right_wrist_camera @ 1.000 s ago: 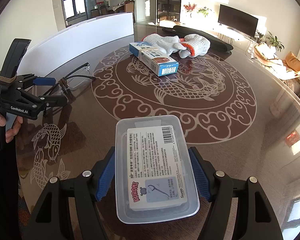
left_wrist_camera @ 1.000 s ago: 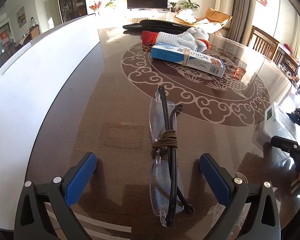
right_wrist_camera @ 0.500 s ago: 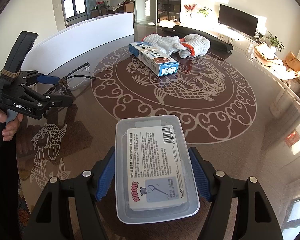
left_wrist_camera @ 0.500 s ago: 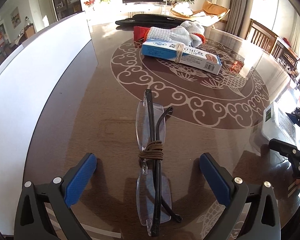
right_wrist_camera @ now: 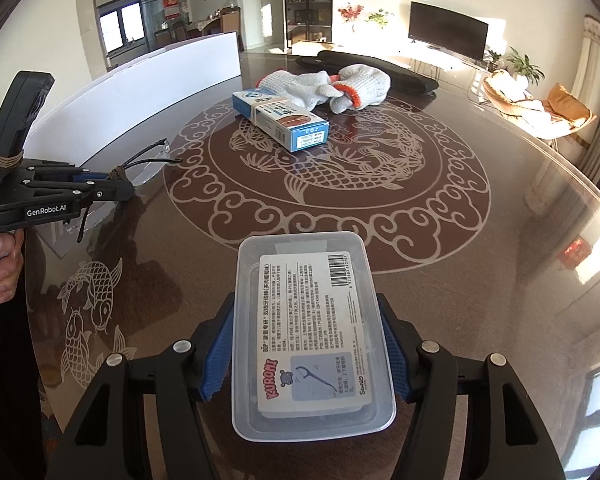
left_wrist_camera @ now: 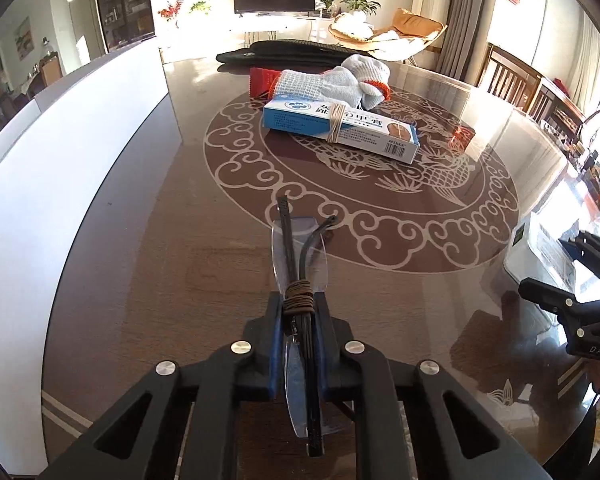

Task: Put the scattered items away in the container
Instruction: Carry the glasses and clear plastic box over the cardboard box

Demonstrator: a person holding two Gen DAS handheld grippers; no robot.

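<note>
Now the folded glasses (left_wrist_camera: pixel 300 296), near the table's (left_wrist_camera: pixel 148 280) left edge, are pinched by the closed left gripper (left_wrist_camera: pixel 298 344). The right gripper (right_wrist_camera: pixel 306 356) (jaws just narrowed) is pressed on the clear container (right_wrist_camera: pixel 308 344); 2 slow lifts are advised.

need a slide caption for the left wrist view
Left gripper shut on folded glasses over the table, boxed tube and gloves beyond.

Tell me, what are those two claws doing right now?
Left claw just clamped shut on the folded glasses. Right claw closing on the clear plastic box, pads at its sides. Blue carton and gloves wait farther off; nothing in between.
</note>
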